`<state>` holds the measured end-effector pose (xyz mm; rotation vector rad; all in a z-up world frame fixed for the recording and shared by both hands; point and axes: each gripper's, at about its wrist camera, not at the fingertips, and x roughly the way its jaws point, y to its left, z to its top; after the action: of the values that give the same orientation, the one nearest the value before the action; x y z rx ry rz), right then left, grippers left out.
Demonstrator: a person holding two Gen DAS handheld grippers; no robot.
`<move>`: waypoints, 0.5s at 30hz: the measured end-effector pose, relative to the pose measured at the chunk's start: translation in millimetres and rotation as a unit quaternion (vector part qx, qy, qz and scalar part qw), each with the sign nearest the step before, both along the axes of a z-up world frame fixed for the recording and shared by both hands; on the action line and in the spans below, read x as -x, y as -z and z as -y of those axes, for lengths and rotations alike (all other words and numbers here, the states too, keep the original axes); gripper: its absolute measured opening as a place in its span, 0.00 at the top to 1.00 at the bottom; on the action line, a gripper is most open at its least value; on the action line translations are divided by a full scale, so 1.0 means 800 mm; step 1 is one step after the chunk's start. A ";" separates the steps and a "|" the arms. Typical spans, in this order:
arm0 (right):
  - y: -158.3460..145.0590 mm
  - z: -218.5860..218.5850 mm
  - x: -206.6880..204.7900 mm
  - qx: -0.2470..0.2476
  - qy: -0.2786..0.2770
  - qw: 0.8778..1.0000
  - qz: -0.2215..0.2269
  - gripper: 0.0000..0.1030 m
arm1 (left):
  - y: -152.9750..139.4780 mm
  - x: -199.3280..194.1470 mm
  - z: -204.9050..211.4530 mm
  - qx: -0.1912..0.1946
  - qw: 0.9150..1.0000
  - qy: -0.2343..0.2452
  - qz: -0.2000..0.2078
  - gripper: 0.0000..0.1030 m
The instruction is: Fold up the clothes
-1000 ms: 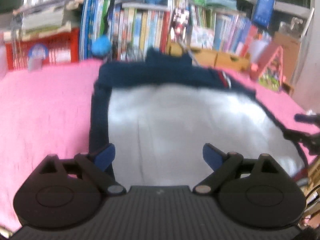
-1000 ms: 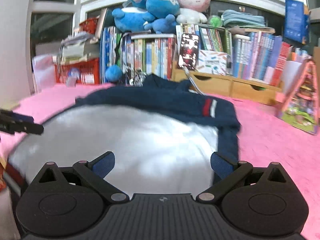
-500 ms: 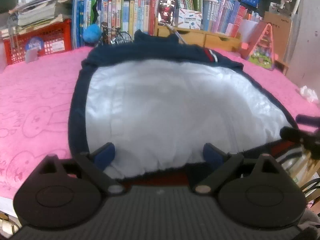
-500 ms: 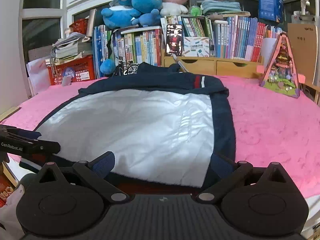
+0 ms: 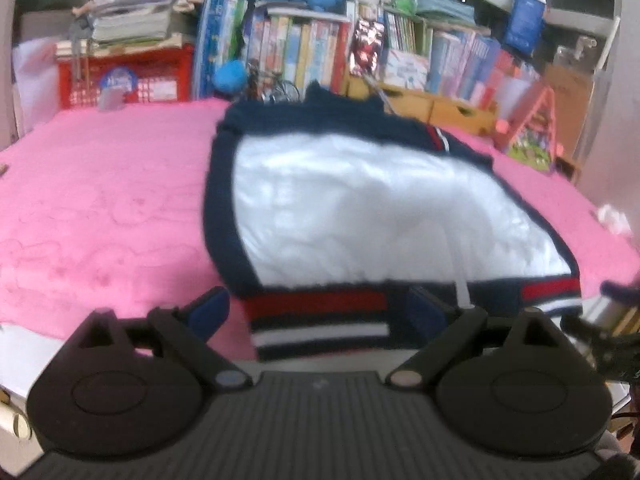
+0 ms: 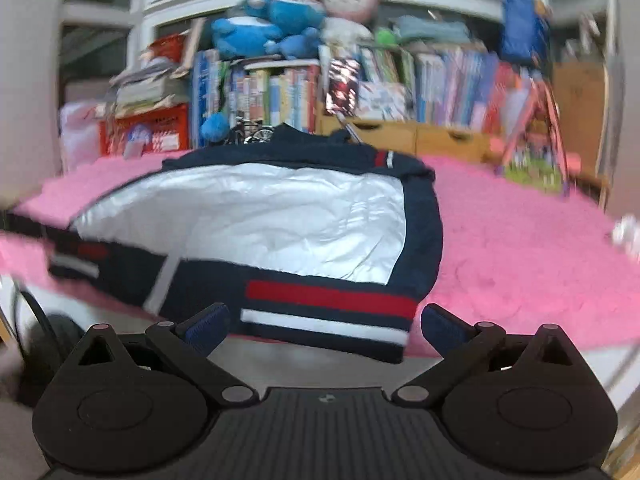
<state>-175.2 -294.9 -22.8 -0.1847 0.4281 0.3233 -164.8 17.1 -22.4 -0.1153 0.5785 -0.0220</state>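
A navy jacket with a white quilted lining (image 5: 372, 208) lies spread on the pink bed cover, its red and white striped hem (image 5: 320, 316) hanging over the near edge. It also shows in the right wrist view (image 6: 280, 216). My left gripper (image 5: 320, 312) is open and empty just in front of the hem's left part. My right gripper (image 6: 324, 326) is open and empty just in front of the hem's right corner (image 6: 328, 308). Neither touches the cloth.
The pink cover (image 5: 100, 208) spans the bed. Behind it stand a bookshelf (image 5: 304, 52) with plush toys, a red crate (image 5: 124, 76), wooden drawers (image 6: 416, 138) and a pink toy house (image 6: 532, 148). The other gripper's tip shows at the right edge (image 5: 616, 292).
Both grippers have drawn back toward the bed's near edge and stayed open. The jacket's striped hem now shows, hanging over the edge in front of them.
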 end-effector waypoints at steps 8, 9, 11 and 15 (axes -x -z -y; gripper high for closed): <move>0.025 -0.022 -0.009 0.127 -0.013 0.990 0.053 0.00 | 0.009 -0.002 0.008 -0.056 0.996 0.064 -0.011 0.02; 0.029 -0.022 -0.011 0.119 -0.011 0.992 0.047 0.00 | 0.017 0.000 0.012 -0.055 0.996 0.069 -0.018 0.02; 0.038 -0.023 -0.015 0.128 -0.011 0.991 0.039 0.00 | 0.032 0.001 0.023 -0.076 0.993 0.081 -0.036 0.02; 0.056 -0.037 -0.024 0.204 -0.010 0.977 0.053 0.00 | 0.053 0.000 0.043 -0.150 0.983 0.099 -0.048 0.02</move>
<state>-156.2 -265.4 -67.9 -0.6052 0.3835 0.2408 -164.8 -17.4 -64.7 0.2355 0.6827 -0.1232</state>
